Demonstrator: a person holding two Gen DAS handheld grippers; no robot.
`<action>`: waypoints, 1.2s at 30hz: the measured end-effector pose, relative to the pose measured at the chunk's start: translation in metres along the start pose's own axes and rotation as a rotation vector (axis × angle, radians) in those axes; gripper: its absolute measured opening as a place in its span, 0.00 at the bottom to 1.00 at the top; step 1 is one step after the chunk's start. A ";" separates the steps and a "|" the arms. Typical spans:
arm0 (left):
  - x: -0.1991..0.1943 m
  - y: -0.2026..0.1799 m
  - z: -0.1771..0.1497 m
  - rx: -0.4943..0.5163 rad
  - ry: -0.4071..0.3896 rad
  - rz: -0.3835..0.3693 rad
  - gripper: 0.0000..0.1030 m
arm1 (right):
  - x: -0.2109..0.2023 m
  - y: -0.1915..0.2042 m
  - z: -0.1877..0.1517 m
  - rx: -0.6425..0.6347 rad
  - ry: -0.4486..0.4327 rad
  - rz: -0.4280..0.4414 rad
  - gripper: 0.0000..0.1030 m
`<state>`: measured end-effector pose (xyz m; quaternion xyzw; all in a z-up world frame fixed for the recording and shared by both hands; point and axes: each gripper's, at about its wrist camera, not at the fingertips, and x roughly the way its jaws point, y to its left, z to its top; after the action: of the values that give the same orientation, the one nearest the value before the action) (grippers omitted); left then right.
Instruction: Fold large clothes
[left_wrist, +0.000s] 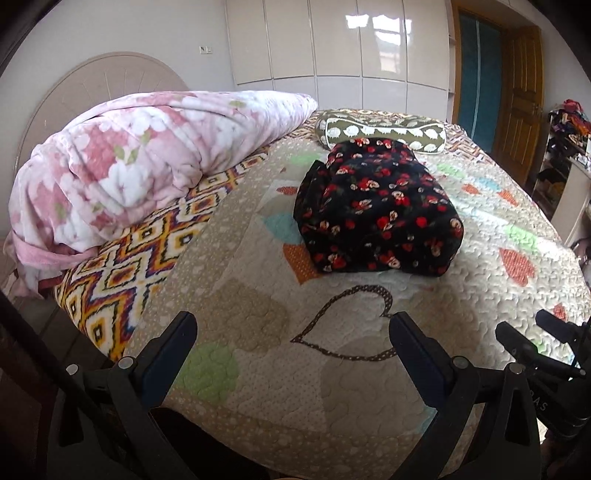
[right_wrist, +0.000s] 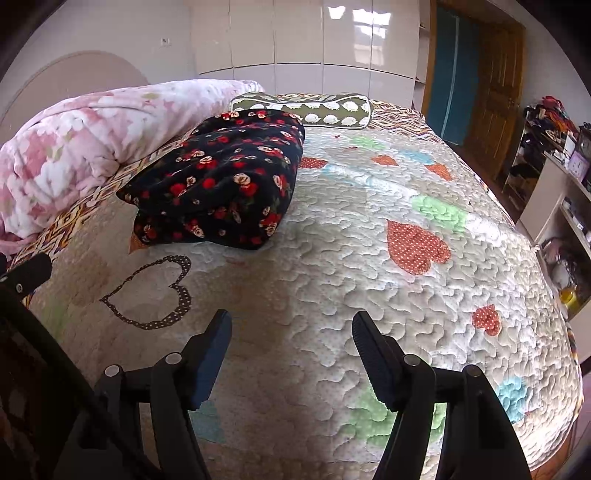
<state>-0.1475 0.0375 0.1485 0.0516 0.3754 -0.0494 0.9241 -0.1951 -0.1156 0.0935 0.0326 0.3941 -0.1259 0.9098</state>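
A black garment with red and cream flowers (left_wrist: 380, 214) lies folded into a thick bundle on the quilted bed cover (left_wrist: 258, 332). It also shows in the right wrist view (right_wrist: 221, 177), at the upper left. My left gripper (left_wrist: 291, 328) is open and empty, held above the cover short of the bundle. My right gripper (right_wrist: 291, 325) is open and empty, to the right of the bundle, over the bare quilt (right_wrist: 369, 258). Part of the right gripper shows at the left wrist view's right edge (left_wrist: 546, 343).
A rolled pink floral blanket (left_wrist: 140, 166) lies along the bed's left side by the headboard (left_wrist: 92, 85). A green patterned pillow (left_wrist: 384, 131) sits behind the bundle. White wardrobe doors (left_wrist: 332, 44) and a wooden door (left_wrist: 517, 85) stand beyond. Cluttered shelves (right_wrist: 557, 192) stand on the right.
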 end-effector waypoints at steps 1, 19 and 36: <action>0.001 0.000 -0.001 0.005 0.003 0.004 1.00 | 0.000 0.001 0.000 -0.002 0.002 -0.005 0.70; 0.002 -0.019 -0.013 0.042 0.057 -0.123 1.00 | -0.001 -0.005 -0.001 0.031 0.026 -0.054 0.71; 0.005 -0.022 -0.022 0.042 0.089 -0.160 1.00 | 0.003 -0.005 -0.005 0.046 0.055 -0.084 0.73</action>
<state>-0.1618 0.0184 0.1279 0.0432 0.4176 -0.1286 0.8984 -0.1984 -0.1197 0.0882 0.0406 0.4172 -0.1719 0.8915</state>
